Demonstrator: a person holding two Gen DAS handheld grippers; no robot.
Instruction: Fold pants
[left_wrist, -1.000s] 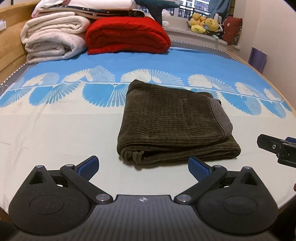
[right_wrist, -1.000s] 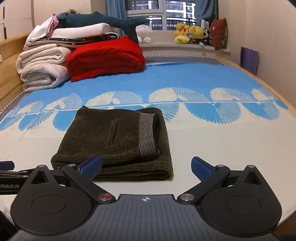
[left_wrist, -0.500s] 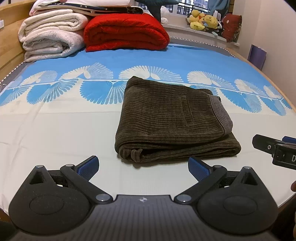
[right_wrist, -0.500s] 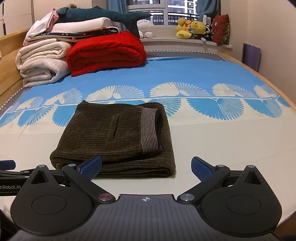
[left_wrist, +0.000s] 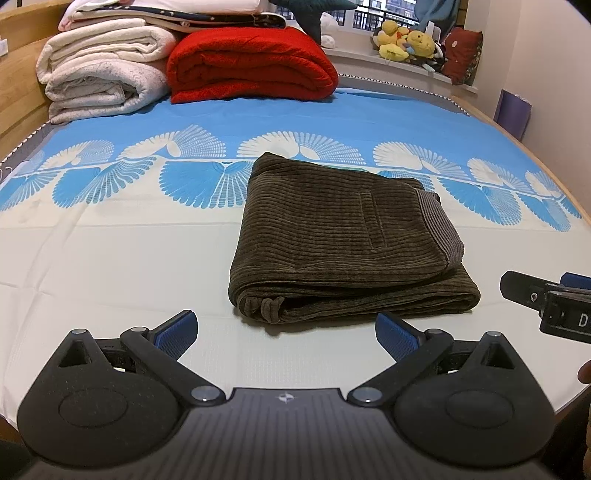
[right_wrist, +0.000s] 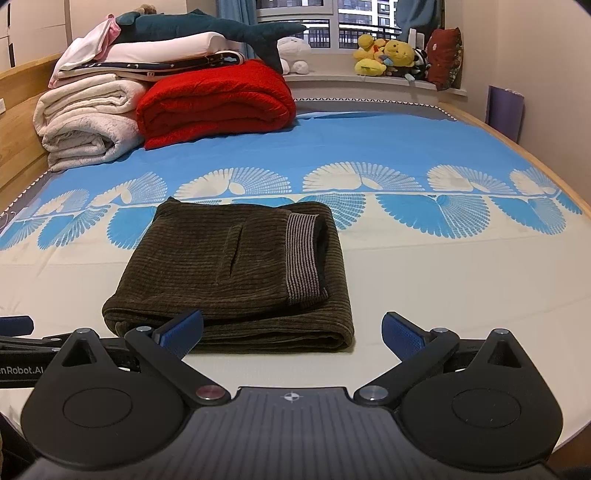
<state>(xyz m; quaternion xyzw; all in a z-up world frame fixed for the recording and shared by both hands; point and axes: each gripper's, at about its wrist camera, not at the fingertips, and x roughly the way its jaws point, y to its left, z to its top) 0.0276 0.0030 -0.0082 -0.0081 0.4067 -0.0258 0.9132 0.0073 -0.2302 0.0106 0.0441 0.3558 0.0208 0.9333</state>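
Two handheld grippers, one folded garment, assorted bedding.

Item 1: left gripper (left_wrist: 286, 328), lower centre of the left wrist view. Blue fingertips spread wide apart, nothing between them; held low and level over the sheet, aimed at the near edge of the garment without touching it.

Item 2: right gripper (right_wrist: 291, 330), lower centre of the right wrist view. Fingers likewise spread wide and empty; its left blue pad overlaps the garment's near fold in the frame, contact cannot be told. Its body also shows at the right edge of the left wrist view.

Item 3: pants (left_wrist: 343, 240), dark olive corduroy, folded into a compact rectangle, striped waistband on top toward the right. Lies flat at centre frame on the bed sheet (left_wrist: 110, 258), straddling the cream area and the blue fan-pattern band.

Item 4: red blanket (right_wrist: 218, 103), folded, upper left of centre.

Item 5: white blankets (right_wrist: 88, 118), stacked, upper left, just beside the red one.

Item 6: shark plush (right_wrist: 207, 27), atop the stack.

Item 7: yellow soft toys (right_wrist: 388, 55), on the window ledge, upper right.
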